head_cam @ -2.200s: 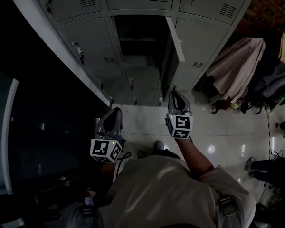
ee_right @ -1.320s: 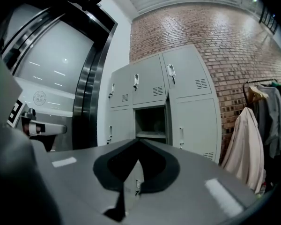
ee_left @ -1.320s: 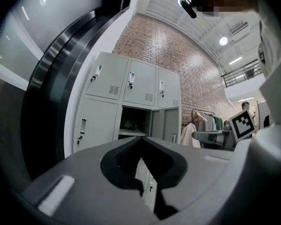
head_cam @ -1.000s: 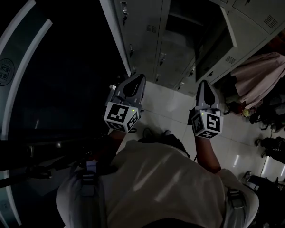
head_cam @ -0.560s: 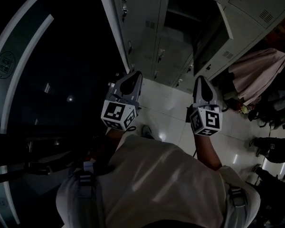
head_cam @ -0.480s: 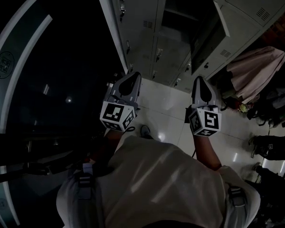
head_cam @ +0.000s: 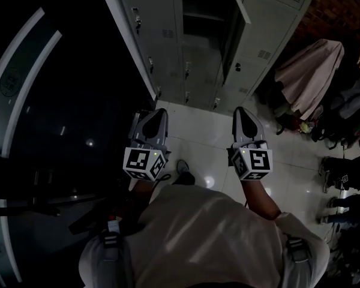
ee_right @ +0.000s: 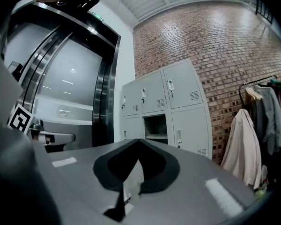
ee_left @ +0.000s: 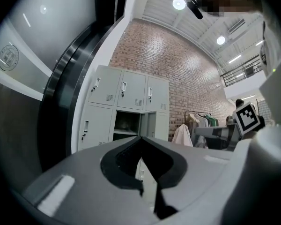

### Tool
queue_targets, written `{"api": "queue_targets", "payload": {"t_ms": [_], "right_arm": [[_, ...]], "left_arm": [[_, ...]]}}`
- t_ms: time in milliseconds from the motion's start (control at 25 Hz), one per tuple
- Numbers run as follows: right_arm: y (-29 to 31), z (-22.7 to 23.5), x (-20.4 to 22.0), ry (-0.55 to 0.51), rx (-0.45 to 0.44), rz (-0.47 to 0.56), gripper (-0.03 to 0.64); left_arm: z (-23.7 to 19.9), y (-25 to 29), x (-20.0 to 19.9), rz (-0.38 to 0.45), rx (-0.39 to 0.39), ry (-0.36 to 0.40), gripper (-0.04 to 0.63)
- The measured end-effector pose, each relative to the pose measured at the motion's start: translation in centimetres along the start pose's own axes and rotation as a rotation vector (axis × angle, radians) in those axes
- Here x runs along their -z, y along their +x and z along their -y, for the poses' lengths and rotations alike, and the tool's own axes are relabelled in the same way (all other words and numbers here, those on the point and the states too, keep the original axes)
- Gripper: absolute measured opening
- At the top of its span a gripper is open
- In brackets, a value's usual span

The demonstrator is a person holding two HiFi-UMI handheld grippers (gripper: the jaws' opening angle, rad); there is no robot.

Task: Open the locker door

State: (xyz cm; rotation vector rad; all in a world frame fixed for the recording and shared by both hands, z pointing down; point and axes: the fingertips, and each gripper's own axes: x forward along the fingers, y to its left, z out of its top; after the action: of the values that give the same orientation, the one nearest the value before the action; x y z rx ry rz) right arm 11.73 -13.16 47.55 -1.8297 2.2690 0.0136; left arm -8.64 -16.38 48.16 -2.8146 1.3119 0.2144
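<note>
The grey locker bank (head_cam: 168,35) stands ahead of me, and one middle compartment (head_cam: 201,11) is open and dark inside. Its door (head_cam: 237,23) is swung out to the right. My left gripper (head_cam: 158,110) and right gripper (head_cam: 238,109) hover side by side over the pale floor, well short of the lockers and touching nothing. Both are shut with nothing between the jaws. In the left gripper view the open compartment (ee_left: 127,123) sits just above my left gripper (ee_left: 141,138). In the right gripper view the open compartment (ee_right: 155,125) lies beyond my right gripper (ee_right: 139,140).
A dark curved glass wall (head_cam: 36,101) fills the left side. A pale coat (head_cam: 306,71) hangs on a clothes rack at the right, with bags and shoes (head_cam: 342,173) on the floor below. A brick wall (ee_right: 215,46) rises behind the lockers. My shoe (head_cam: 183,173) rests on the tiled floor (head_cam: 198,140).
The lockers now look farther off and sit more upright in the head view. Both grippers have drawn back from them together, still shut. The door stays open.
</note>
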Motion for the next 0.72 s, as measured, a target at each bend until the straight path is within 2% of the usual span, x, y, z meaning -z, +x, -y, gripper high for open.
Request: {"api": "queue_targets", "payload": {"t_ms": [320,720], "right_arm": [[-10.0,-0.7,1.0,0.056,-0.004,0.016,0.002],[-19.4,-2.4,-1.3,-0.012,-0.001,0.053,0.002]], "left_arm": [[8.1,-6.4,2.5,-0.01,0.016,0.008,-0.012],[14.2,-13.1,1.3,0.015,0.016,0.028,-0.012]]}}
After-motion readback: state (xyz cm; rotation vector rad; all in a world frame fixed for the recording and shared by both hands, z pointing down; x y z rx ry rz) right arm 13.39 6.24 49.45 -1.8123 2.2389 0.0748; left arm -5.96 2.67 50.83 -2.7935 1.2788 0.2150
